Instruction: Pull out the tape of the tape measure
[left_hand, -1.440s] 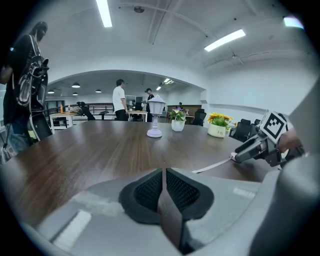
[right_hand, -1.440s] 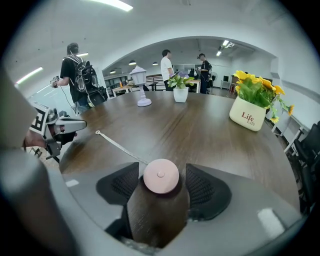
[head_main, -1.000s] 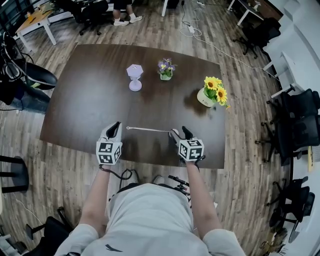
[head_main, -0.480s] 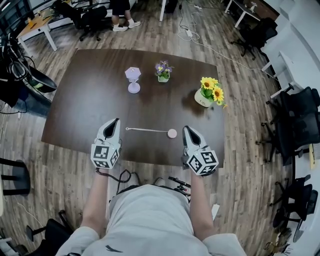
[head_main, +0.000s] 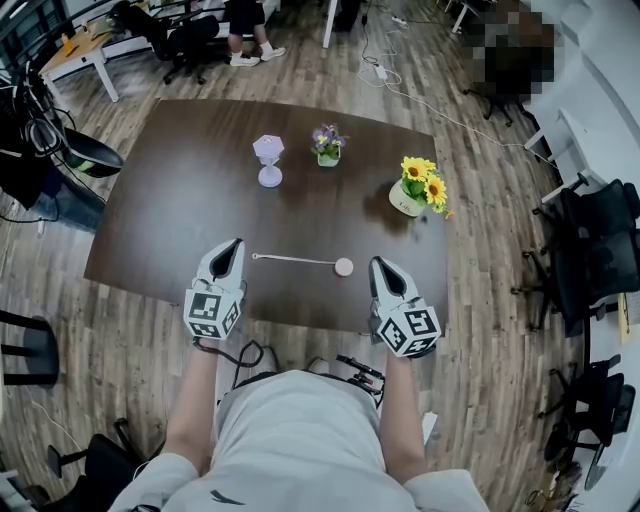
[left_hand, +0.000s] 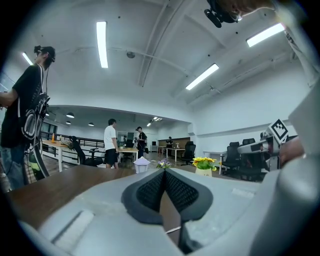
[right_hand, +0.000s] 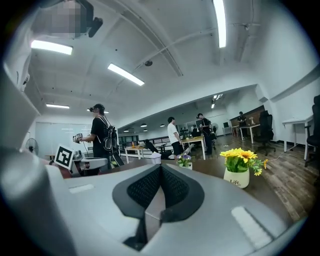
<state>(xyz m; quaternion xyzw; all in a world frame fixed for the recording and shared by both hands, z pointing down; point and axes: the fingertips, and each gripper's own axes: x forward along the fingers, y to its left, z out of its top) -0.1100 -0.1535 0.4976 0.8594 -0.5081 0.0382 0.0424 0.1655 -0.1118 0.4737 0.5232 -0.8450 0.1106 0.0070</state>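
Note:
The tape measure is a small round pink case on the dark table, its thin tape drawn out to the left and lying flat. My left gripper hovers just near of the tape's free end, apart from it. It is shut, its jaws having just closed on nothing; the pads meet. My right gripper hangs just right of the case without touching it, also shut and empty, with its pads together. Both point roughly level across the table.
At the far side of the table stand a lilac lamp-shaped ornament, a small pot of purple flowers and a white pot of sunflowers. Office chairs ring the table. People stand at desks in the background.
Both grippers have risen and drawn back toward the table's near edge. The right one has come off the pink case and shut. The tape stays stretched out on the table.

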